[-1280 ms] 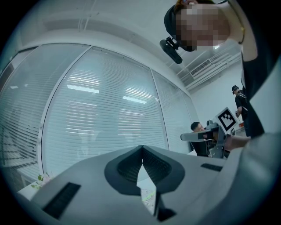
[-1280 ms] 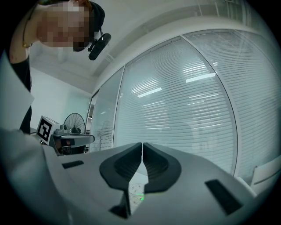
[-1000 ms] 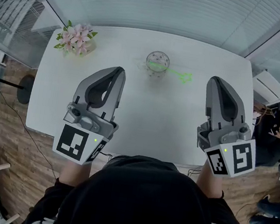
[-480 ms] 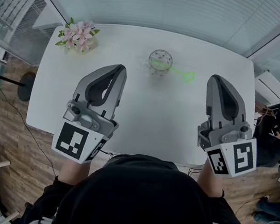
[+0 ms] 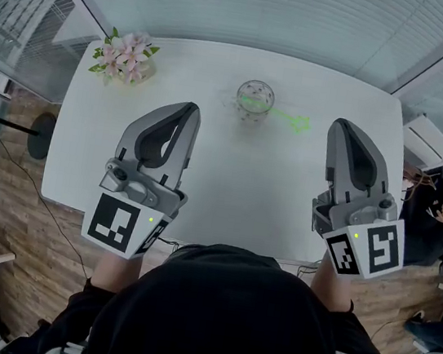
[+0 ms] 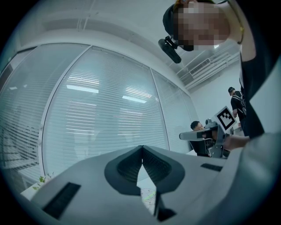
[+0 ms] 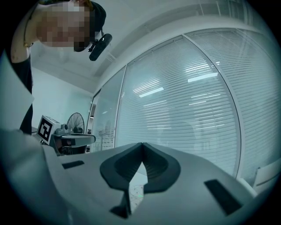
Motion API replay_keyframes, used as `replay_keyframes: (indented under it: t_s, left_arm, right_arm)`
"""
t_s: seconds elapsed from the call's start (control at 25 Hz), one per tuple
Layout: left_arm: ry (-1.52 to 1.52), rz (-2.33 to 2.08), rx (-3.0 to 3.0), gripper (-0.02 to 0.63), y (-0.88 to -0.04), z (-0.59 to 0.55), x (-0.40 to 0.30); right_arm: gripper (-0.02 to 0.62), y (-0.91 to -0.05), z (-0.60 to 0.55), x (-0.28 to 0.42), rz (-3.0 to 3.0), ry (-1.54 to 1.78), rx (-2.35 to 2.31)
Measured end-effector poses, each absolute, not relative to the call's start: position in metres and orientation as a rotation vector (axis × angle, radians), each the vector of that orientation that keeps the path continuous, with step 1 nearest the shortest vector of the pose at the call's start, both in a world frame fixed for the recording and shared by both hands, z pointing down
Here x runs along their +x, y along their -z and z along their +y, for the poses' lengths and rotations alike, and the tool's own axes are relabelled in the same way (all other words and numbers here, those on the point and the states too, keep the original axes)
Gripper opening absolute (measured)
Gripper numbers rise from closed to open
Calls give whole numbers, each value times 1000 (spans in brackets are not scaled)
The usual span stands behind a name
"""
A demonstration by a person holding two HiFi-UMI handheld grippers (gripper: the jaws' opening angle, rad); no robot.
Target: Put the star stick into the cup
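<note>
1. Head view: white table (image 5: 205, 178). A glass cup (image 5: 255, 99) stands near the far edge. The green star stick (image 5: 294, 122) lies on the table, its star just right of the cup and its thin end at the cup; can't tell if that end is inside. Pink flowers (image 5: 124, 58) sit at the far left corner. The left gripper (image 5: 188, 111) and right gripper (image 5: 343, 126) hover over the near half of the table, well apart from cup and stick.
2. Left gripper view: jaws clenched, tips touching, nothing between them. The cup shows small below the tips, with window blinds (image 6: 101, 114) behind.
3. Right gripper view: jaws clenched tip to tip, empty. A fan (image 7: 75, 121) is at far left.
</note>
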State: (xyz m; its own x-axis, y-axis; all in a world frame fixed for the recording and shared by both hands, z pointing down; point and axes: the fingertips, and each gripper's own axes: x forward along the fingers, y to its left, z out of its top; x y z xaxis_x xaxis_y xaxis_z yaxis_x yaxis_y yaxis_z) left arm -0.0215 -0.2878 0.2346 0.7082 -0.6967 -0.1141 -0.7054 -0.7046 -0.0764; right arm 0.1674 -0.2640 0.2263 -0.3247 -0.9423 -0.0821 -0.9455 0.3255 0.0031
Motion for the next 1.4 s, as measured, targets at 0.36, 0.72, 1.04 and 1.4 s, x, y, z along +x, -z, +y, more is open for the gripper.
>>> replay_keyframes:
  t_s: [0.36, 0.72, 1.04, 1.4]
  left_arm:
    - [-102, 1172, -2791, 14, -238, -288, -26]
    - [-108, 1171, -2793, 14, -237, -285, -26]
    - [-109, 1166, -2792, 14, -235, -281, -25]
    - [-111, 1170, -2787, 14, -234, -279, -26]
  right_arm:
    - [5, -226, -262, 167, 2500, -93, -1806]
    - [5, -226, -258, 168, 2487, -94, -1820]
    - [3, -224, -254, 170, 2472, -92, -1828]
    - [5, -224, -250, 172, 2462, -93, -1831]
